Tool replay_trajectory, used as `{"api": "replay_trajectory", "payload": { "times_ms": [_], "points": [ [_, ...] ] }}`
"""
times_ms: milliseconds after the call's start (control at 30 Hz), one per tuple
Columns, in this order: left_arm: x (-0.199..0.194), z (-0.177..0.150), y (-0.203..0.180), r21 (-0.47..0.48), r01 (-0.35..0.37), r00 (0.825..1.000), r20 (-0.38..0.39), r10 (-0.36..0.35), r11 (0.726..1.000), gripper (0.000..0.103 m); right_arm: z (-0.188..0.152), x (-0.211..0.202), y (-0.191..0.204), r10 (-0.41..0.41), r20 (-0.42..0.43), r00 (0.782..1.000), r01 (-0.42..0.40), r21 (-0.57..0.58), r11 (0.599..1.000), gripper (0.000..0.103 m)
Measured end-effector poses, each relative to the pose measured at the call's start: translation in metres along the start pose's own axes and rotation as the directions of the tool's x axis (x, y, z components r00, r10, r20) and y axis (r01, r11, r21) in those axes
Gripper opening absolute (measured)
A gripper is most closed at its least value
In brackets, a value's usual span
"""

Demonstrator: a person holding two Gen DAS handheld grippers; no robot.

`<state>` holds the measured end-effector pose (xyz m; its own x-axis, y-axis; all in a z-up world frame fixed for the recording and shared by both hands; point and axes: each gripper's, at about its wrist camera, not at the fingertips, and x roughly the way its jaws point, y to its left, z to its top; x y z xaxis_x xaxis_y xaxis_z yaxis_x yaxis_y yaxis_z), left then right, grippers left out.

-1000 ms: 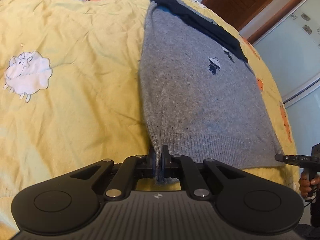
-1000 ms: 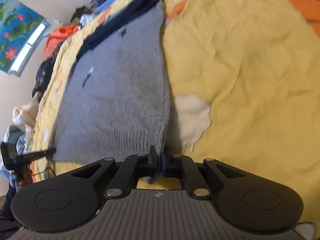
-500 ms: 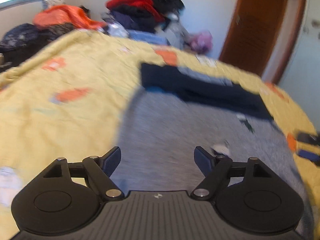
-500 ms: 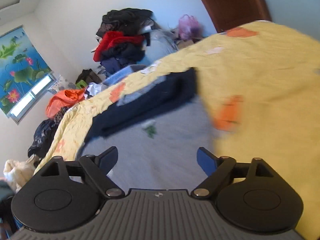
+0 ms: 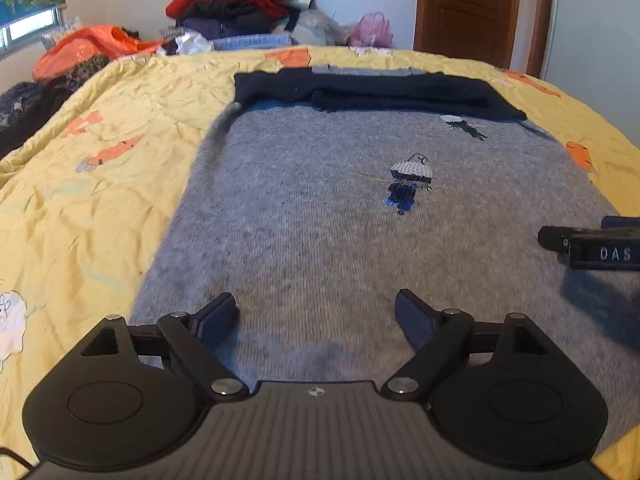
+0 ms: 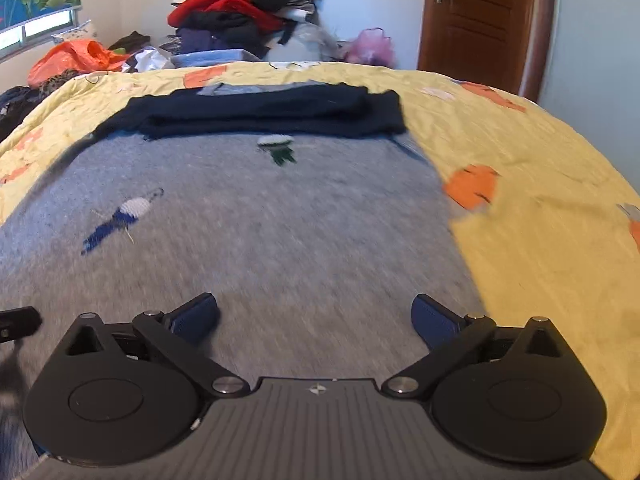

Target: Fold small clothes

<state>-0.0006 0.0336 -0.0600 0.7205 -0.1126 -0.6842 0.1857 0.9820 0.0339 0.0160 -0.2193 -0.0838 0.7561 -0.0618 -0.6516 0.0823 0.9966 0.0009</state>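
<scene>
Left wrist: right tongs (image 5: 576, 240) beside sweater (image 5: 320, 220); contact unclear.

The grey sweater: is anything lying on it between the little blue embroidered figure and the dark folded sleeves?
Only bare grey knit of the grey sweater between the blue figure and dark sleeves, in the left wrist view.

white letters "das" stand on the right hand-held gripper (image 5: 600, 246).

sweater: grey knit sweater (image 5: 304, 208) lies flat on yellow quilted bedspread (image 5: 92, 208)
sleeves: dark navy folded sleeves (image 5: 372, 90) lie across sweater's far end
pile: heap of red and black clothes (image 5: 240, 4) behind bed
door: brown wooden door (image 5: 466, 8) right of pile
</scene>
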Motion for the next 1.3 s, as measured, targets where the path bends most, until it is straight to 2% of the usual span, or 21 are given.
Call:
{"api": "replay_trajectory", "payload": {
  "times_ms": [67, 200, 1033, 1300],
  "points": [
    [-0.003, -0.009, 0.000, 0.001, -0.003, 0.998, 0.059, 0.002, 1.000, 0.087, -0.002, -0.002, 0.000, 0.000, 0.005, 1.000, 0.000, -0.005, 1.000, 0.103],
    [-0.001, -0.005, -0.001, -0.016, -0.009, 0.999, 0.050, 0.010, 1.000, 0.095, 0.000, 0.002, 0.005, -0.007, 0.009, 1.000, 0.007, -0.009, 1.000, 0.103],
    [-0.003, -0.008, 0.001, -0.015, -0.008, 0.999, 0.052, 0.009, 1.000, 0.095, -0.002, -0.001, 0.003, -0.004, 0.013, 1.000, 0.004, -0.008, 1.000, 0.103],
    [-0.005, -0.010, 0.002, -0.015, -0.004, 0.999, 0.054, 0.005, 1.000, 0.095, -0.018, -0.021, 0.005, 0.007, 0.004, 1.000, -0.007, -0.023, 1.000, 0.103]
  ]
}}
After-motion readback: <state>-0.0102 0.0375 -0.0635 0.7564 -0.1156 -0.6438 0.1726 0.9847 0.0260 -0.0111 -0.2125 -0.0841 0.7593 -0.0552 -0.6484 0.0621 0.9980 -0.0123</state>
